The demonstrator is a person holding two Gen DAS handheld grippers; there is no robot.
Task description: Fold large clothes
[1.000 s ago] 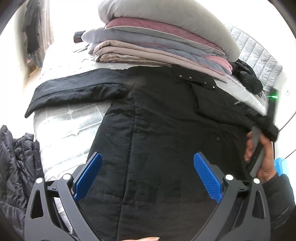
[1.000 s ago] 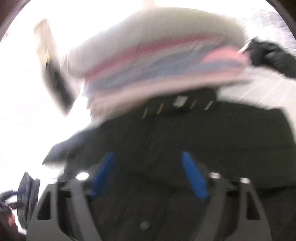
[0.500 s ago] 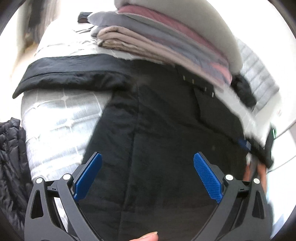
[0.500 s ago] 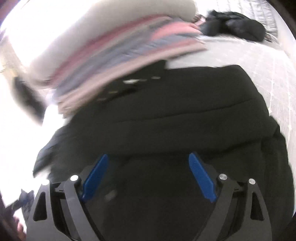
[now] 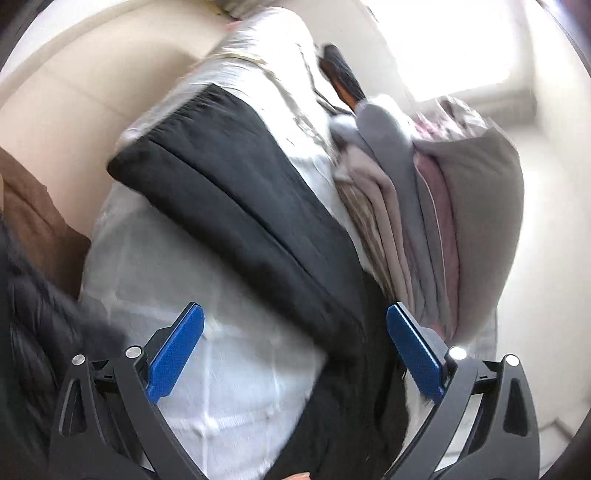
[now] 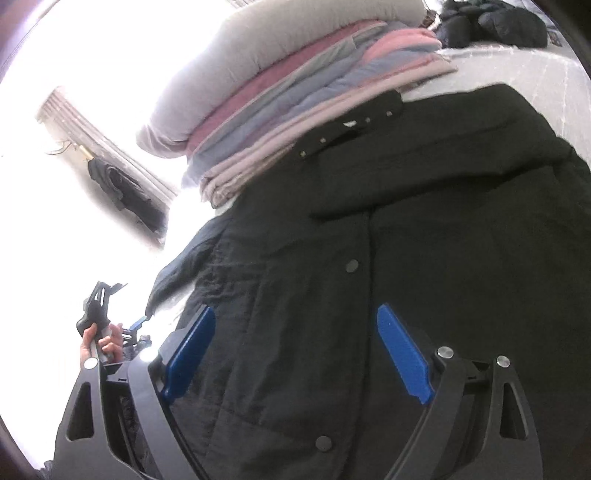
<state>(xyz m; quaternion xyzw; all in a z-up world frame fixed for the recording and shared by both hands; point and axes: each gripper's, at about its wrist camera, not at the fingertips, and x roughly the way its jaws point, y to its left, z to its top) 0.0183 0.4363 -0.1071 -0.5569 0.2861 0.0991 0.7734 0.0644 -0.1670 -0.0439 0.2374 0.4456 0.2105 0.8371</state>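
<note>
A large black padded coat point(image 6: 424, 236) lies spread front-up on a pale quilted bed point(image 5: 229, 387), with snap buttons down its middle. Its left sleeve point(image 5: 236, 206) stretches out flat across the bed in the left wrist view. My left gripper point(image 5: 295, 350) is open and empty, hovering above the sleeve and the bed. It also shows small at the left of the right wrist view point(image 6: 98, 314), held in a hand. My right gripper point(image 6: 295, 350) is open and empty above the coat's front. The right sleeve is folded over the chest.
A tall stack of folded quilts and blankets point(image 6: 295, 85) sits at the coat's collar, also in the left wrist view point(image 5: 436, 221). A dark puffer jacket point(image 5: 40, 332) lies at the bed's left edge. More dark clothes point(image 6: 495, 22) lie far right. A garment point(image 6: 122, 192) hangs by the curtain.
My left gripper has swung left, from over the coat's body to over the left sleeve and bare bed. My right gripper stays over the coat's front, open as before.
</note>
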